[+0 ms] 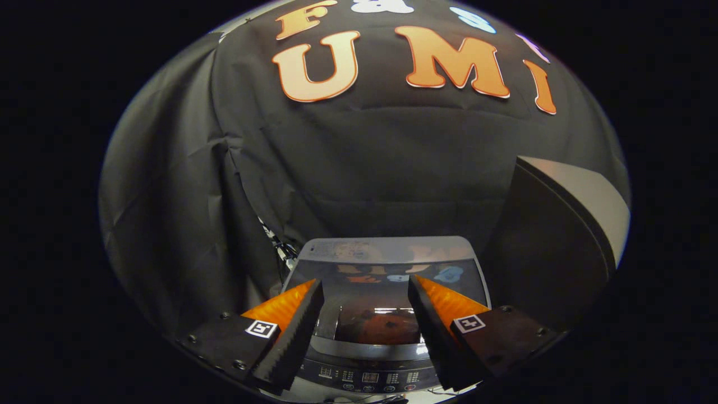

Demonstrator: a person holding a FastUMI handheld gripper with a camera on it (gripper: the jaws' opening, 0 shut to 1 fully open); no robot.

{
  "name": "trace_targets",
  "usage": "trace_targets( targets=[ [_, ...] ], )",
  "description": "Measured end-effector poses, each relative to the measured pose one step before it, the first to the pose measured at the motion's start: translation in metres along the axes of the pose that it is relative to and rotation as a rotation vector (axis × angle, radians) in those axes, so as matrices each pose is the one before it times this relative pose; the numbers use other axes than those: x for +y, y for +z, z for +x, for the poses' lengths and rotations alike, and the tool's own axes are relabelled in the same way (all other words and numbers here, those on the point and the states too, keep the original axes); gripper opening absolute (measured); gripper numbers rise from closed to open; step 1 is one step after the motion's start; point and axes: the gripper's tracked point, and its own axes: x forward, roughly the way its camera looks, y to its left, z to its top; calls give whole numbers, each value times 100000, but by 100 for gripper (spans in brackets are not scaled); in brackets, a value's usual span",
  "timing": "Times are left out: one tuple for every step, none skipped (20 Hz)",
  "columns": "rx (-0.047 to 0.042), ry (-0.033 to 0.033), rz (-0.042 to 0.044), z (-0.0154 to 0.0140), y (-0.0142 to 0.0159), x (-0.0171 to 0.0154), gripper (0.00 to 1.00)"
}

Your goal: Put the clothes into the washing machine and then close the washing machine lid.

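Note:
A grey top-loading washing machine [387, 249] stands below me against the black cloth wall. Its dark glass lid [381, 286] lies flat over the tub and mirrors the wall. A reddish-brown shape [384, 326] shows through the lid's window; whether it is cloth or a reflection I cannot tell. The control panel [367, 379] runs along the machine's near edge. My gripper [365, 281] hovers above the lid and is open, with nothing between the fingers. The orange and black fingers [300, 320] frame the lid's window on either side.
To the right of the machine stands a tall dark panel with a pale grey edge [578, 207], tilted and close to the right finger. Cables [280, 247] hang behind the machine's left rear corner. Black cloth closes off the back and left.

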Motion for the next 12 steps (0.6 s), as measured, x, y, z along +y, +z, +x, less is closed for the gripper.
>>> trace_targets(
  targets=[
    [-2121, 410, -689, -970, 1179, 371, 98],
    [-1572, 290, -557, -1101, 1193, 217, 98],
    [-2453, 28, -475, -1186, 1279, 51, 98],
    [-3460, -157, -533, -708, 1331, -80, 98],
    [-3286, 381, -622, -1093, 1690, -73, 98],
    [-2809, -6, -813, -1299, 1681, -341, 98],
    [-2141, -104, -980, -1497, 1493, -286, 98],
    [-3353, -552, -687, -1763, 2009, -161, 98],
    [-3497, -850, -548, -1480, 1798, -360, 98],
    [-3283, -862, -590, -1702, 1863, -502, 98],
    [-2432, -1450, -948, -1524, 1529, -475, 98],
    [-2264, -1519, -1031, -1530, 924, -382, 98]
  ],
)
